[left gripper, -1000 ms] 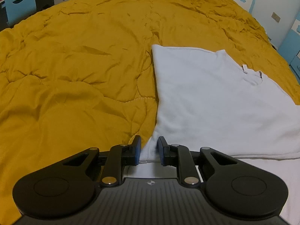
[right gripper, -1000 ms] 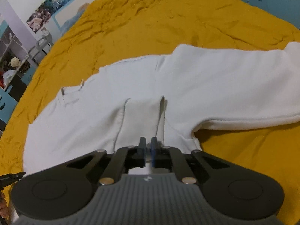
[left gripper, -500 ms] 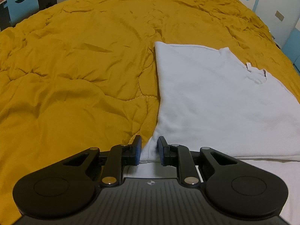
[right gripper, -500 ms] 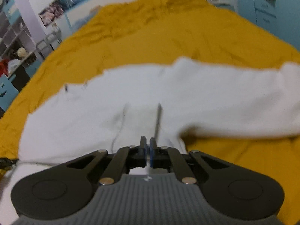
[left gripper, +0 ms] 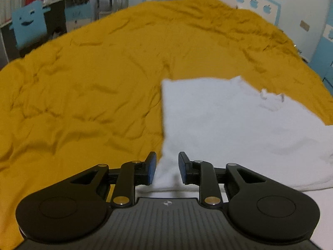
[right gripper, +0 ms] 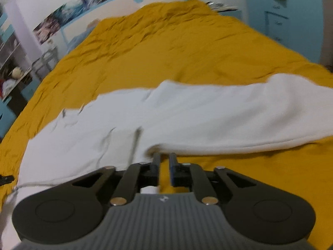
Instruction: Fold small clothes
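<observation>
— Where is the garment sitting right now?

— The white top [left gripper: 229, 125] is lying spread on the mustard quilt [left gripper: 93, 87], one long sleeve [right gripper: 260, 114] reaching out to the side, the neck opening [left gripper: 270, 100] facing the far end of the bed.

— And the two tools?

— The left gripper [left gripper: 165, 166] is hovering over the near corner of the cloth with its jaws parted; fabric is showing in the gap, but nothing is being pinched. The right gripper [right gripper: 164, 166] is hanging just off the near edge of the top, jaws slightly apart, only quilt showing between them. So it is gripping nothing.

— Why there?

— I'd judge the person is working along the near edge, one tool at each end, which suits lifting or laying that edge evenly for a fold. The sleeve is sticking out and will probably need tucking in.

— Anything in the way?

— Nothing on the bed itself. A blue smiley-face panel [left gripper: 29, 23] and shelving [right gripper: 12, 66] are standing well off beside the bed. The quilt's wrinkles could be dragging at the cloth.
</observation>
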A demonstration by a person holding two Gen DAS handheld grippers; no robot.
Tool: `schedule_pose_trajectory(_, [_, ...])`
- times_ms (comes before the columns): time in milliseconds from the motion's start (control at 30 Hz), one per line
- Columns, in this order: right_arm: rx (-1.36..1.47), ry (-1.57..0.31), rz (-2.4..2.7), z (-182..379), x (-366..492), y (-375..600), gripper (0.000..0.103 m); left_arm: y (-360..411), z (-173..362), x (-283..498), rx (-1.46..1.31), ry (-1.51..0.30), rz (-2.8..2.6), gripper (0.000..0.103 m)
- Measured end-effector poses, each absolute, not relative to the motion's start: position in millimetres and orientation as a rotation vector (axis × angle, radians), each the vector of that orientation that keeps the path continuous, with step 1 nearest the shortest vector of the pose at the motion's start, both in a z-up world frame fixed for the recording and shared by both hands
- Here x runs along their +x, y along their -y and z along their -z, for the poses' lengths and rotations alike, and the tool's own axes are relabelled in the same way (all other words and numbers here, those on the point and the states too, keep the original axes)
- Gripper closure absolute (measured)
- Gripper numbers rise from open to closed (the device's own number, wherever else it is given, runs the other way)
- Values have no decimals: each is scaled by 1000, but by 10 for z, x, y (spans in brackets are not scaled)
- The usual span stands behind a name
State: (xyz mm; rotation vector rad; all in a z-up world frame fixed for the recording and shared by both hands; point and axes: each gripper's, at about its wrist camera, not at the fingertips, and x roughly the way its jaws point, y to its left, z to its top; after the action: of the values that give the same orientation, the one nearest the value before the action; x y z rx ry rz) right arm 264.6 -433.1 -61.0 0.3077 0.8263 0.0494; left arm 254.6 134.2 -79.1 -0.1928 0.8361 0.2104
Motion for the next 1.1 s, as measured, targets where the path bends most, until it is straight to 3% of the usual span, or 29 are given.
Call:
schedule_pose_trajectory(67, [323, -808, 9, 516, 2564, 4582, 77, -1265, 730, 2563, -193, -820, -199, 66])
schedule_pose_trajectory(200, [385, -796, 154, 421, 2419, 5190, 75, -1170, 707, 2609, -185, -811, -190, 57])
schedule_pose_trajectory(400, [475, -778, 340, 350, 2243, 6046, 68, -1118, 788, 2696, -217, -837, -210, 56])
schedule_pose_trajectory(900, [818, -666, 533, 792, 2009, 7331, 65, -882, 1067, 2868, -173, -919, -252, 54])
schedule_pose_trajectory(1033, [855, -653, 532, 935, 2162, 7467, 67, -825, 1080, 2888, -146, -927, -268, 53])
schedule_pose_trajectory(1067, [862, -653, 536, 968, 2199, 7496, 71, -818, 1077, 2889, -142, -929, -268, 53])
schedule_pose_trajectory(1100, [867, -650, 541, 997, 2237, 7518, 84, -815, 1072, 2898, -140, -930, -269, 53])
